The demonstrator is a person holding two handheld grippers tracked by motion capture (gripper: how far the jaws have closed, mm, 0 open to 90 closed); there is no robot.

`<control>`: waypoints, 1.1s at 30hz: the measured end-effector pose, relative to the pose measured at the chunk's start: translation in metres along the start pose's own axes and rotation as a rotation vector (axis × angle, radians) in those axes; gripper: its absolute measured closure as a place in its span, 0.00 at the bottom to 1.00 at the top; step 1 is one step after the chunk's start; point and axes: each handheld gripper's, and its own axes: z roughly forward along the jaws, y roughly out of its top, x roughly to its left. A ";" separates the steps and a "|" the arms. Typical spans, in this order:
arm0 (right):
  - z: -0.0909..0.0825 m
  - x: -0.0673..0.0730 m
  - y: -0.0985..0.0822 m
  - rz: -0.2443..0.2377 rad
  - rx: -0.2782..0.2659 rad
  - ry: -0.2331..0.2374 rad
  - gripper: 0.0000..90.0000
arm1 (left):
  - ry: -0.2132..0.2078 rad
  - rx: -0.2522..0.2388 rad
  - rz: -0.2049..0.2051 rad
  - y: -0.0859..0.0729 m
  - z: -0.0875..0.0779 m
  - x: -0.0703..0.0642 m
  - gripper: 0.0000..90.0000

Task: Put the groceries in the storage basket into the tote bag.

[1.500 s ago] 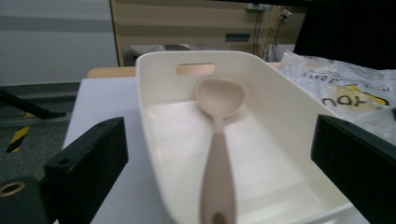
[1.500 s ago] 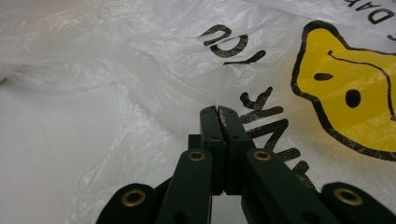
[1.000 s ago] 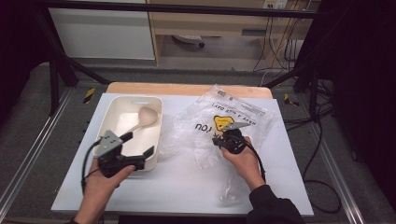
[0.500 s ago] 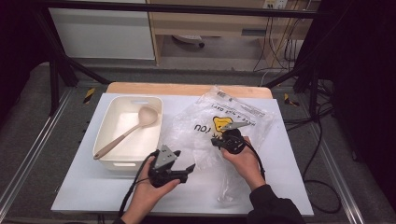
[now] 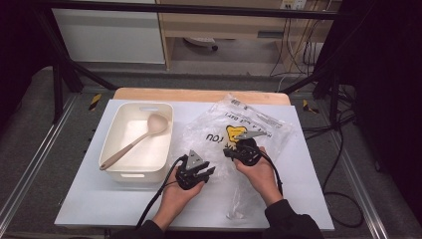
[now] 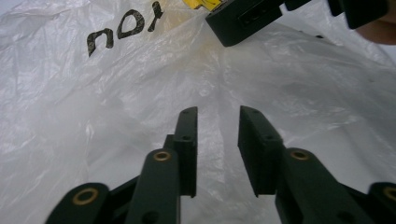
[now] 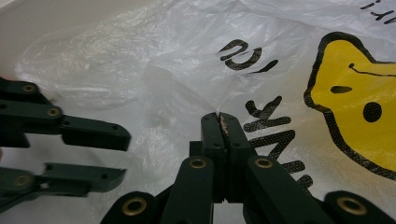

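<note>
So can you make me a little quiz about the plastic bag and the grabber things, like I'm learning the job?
1. True or false: the right gripper is pinched shut on the plastic bag.
2. What lies in the white bin? A) a fork B) a wooden spoon C) a cup
3. Are the jaws of the left gripper touching each other?

Key:
1. True: its jaws meet on a fold of the film.
2. B
3. No: they have just been closing, but a gap is left, with the bag lying behind it.
</note>
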 end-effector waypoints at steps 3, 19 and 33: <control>0.000 0.000 0.000 -0.007 -0.001 -0.003 1.00 | 0.000 0.011 0.022 0.005 0.010 0.003 0.83; -0.003 -0.009 0.013 0.025 -0.051 -0.033 1.00 | -0.006 0.124 0.056 0.008 0.037 0.008 1.00; -0.024 -0.020 0.065 0.000 -0.097 -0.115 1.00 | -0.023 0.124 0.056 0.009 0.037 0.010 1.00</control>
